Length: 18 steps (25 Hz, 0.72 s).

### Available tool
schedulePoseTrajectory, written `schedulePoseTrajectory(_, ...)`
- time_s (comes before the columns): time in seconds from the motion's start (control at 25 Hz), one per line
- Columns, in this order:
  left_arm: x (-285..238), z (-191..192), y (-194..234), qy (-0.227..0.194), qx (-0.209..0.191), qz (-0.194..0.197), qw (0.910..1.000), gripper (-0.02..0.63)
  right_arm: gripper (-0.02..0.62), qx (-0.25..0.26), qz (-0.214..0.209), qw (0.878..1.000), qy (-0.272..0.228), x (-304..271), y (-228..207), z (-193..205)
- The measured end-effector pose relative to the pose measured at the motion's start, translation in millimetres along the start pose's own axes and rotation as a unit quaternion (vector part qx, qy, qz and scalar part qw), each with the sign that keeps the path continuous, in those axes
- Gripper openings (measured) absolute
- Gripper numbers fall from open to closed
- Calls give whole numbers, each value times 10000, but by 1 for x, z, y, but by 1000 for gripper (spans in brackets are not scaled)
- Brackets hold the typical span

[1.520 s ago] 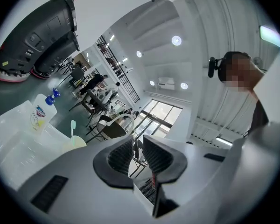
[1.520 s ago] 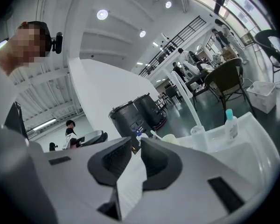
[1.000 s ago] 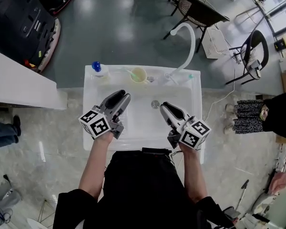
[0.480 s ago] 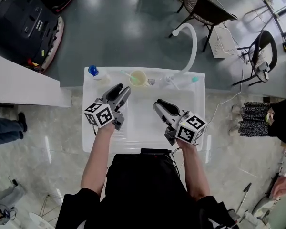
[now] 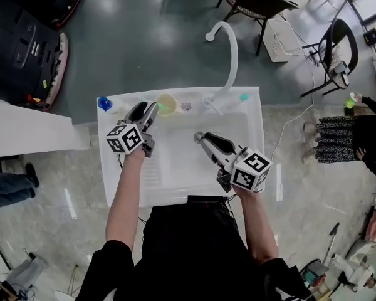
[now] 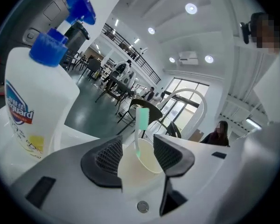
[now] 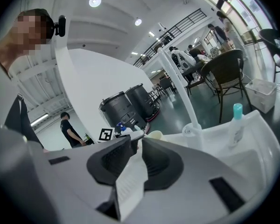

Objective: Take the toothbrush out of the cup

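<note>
A pale yellow cup [image 5: 167, 103] stands on the back ledge of the white sink [image 5: 175, 174]. A toothbrush with a green head [image 6: 141, 119] rises out of the cup [image 6: 142, 162]. My left gripper [image 5: 148, 110] is just left of the cup at its near side. Its jaws are opening, and the cup and brush show in the gap between the pads [image 6: 109, 155] without being pressed. My left gripper [image 6: 136, 146] points almost level. My right gripper [image 5: 199, 137] hangs over the basin, shut and holding nothing, well right of the cup [image 7: 154, 135]. In its own view my right gripper [image 7: 136, 148] faces the ledge.
A white bottle with a blue cap [image 5: 104, 103] stands at the ledge's left end, close beside my left gripper [image 6: 37, 101]. A tall white curved faucet [image 5: 229, 49] rises behind the basin. A small teal-capped bottle [image 5: 244, 96] stands right of it. A person [image 5: 351, 143] is at the far right.
My left gripper has moved from over the basin up to the cup on the back ledge, and its jaws have widened. My right gripper has shifted slightly over the basin.
</note>
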<state>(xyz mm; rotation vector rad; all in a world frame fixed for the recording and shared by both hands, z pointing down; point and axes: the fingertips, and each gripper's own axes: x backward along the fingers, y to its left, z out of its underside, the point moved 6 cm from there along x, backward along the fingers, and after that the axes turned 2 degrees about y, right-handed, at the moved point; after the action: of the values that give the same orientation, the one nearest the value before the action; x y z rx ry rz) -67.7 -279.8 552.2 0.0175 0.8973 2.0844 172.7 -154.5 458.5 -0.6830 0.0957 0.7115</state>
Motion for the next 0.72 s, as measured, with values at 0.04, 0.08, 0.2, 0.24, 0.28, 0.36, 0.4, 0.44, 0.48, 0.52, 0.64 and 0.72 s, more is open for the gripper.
schedulePoseTrajectory(0.04,-3,1,2,23,-17,-12,10000,196,63,-12,32,10000,-12,2,-1,0)
schedulePoseTrajectory(0.08,-6,1,4,43,-38,-21,10000,196,63,-19,57,10000,-25,3,-2,0)
schedulePoseTrajectory(0.2,-12,2,5,31,-94,-35,9999,196,63,-15,100,9999,-54,7,-5,-1)
schedulePoseTrajectory(0.24,-13,2,4,10,-114,-42,9999,196,63,-11,108,9999,-61,8,-6,-1)
schedulePoseTrajectory(0.28,-13,2,3,-15,-138,-52,9999,195,63,-9,113,9999,-65,9,-7,-1)
schedulePoseTrajectory(0.36,-13,1,0,-68,-191,-70,9998,193,63,-2,117,9999,-59,9,-7,-1)
schedulePoseTrajectory(0.4,-12,1,0,-89,-213,-85,9997,186,63,2,115,9999,-52,10,-7,-1)
schedulePoseTrajectory(0.44,-12,0,-1,-108,-228,-111,9996,167,63,6,109,9999,-44,10,-7,-1)
schedulePoseTrajectory(0.48,-10,0,0,-126,-229,-146,9996,142,63,9,101,9999,-36,10,-7,-1)
schedulePoseTrajectory(0.52,-9,0,1,-144,-217,-181,9995,102,63,12,92,10000,-30,10,-6,0)
schedulePoseTrajectory(0.64,-6,-1,3,-186,-187,-189,9995,42,63,30,62,10000,-16,9,-4,0)
schedulePoseTrajectory(0.72,-6,-3,-1,-210,-204,-124,9995,31,63,38,47,10000,-2,8,-3,-1)
